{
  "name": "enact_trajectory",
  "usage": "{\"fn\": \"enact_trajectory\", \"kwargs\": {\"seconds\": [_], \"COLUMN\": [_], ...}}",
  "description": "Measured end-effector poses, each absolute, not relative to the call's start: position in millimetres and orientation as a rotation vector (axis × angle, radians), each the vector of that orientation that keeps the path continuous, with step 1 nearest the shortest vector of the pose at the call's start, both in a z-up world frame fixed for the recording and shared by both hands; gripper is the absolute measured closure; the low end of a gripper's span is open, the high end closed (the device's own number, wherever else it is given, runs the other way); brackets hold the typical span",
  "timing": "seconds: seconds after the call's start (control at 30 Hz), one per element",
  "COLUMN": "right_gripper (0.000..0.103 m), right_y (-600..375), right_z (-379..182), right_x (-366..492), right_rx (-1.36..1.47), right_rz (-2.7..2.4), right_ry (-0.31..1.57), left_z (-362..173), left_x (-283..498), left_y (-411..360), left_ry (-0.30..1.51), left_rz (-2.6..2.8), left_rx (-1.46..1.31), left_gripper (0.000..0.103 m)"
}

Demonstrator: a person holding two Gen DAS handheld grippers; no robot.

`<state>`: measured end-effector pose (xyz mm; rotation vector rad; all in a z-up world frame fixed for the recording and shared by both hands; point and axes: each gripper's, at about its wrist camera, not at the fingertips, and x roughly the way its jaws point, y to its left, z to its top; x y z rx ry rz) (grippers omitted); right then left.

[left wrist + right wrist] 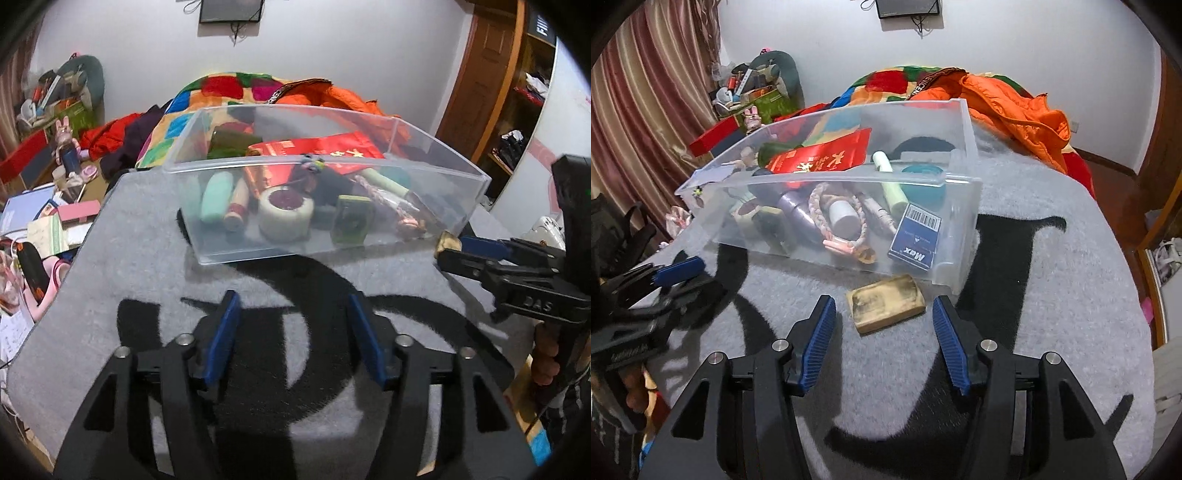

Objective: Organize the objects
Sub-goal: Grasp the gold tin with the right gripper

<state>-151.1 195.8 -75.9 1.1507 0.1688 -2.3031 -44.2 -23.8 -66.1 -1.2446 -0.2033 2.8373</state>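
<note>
A clear plastic bin (436,173) (964,206) stands on a grey and black blanket. It holds several small items: a tape roll (286,214), a red packet (820,155), a blue Max box (916,238), a braided bracelet (838,221) and tubes. A tan, worn block (886,303) lies on the blanket just outside the bin's near wall. My right gripper (884,317) is open, its fingers on either side of the block's near end, apart from it. My left gripper (293,325) is open and empty over the blanket, short of the bin.
The blanket (129,258) covers a raised surface that drops off at left. Beyond it lie cluttered books and boxes (48,218), an orange jacket (1015,107) and a colourful quilt (221,88). A wooden door (480,74) is at right.
</note>
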Motion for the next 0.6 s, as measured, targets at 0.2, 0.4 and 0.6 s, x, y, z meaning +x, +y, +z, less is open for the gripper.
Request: {"fn": "enact_trajectory", "kwargs": {"seconds": [0.2,0.4,0.6], "right_gripper": [0.063,0.063,0.063], "right_y": [193,200,197], "right_z": [-75,-48,-1], "right_x": [-145,-130,-123], "right_rx": [1.124,1.038,0.871], "right_rz": [-2.351,-2.299,-2.336], "right_ry": [0.197,0.128,0.102], "left_z": [-70,-65,-58], "left_x": [-40,-42,-40], "left_y": [-10,-14,-17], "left_ry": [-0.073,-0.123,-0.166], "left_rz": [2.897,2.882,2.89], "left_rx": [-1.214,-1.229,-1.218], "left_gripper": [0.037,0.037,0.037]}}
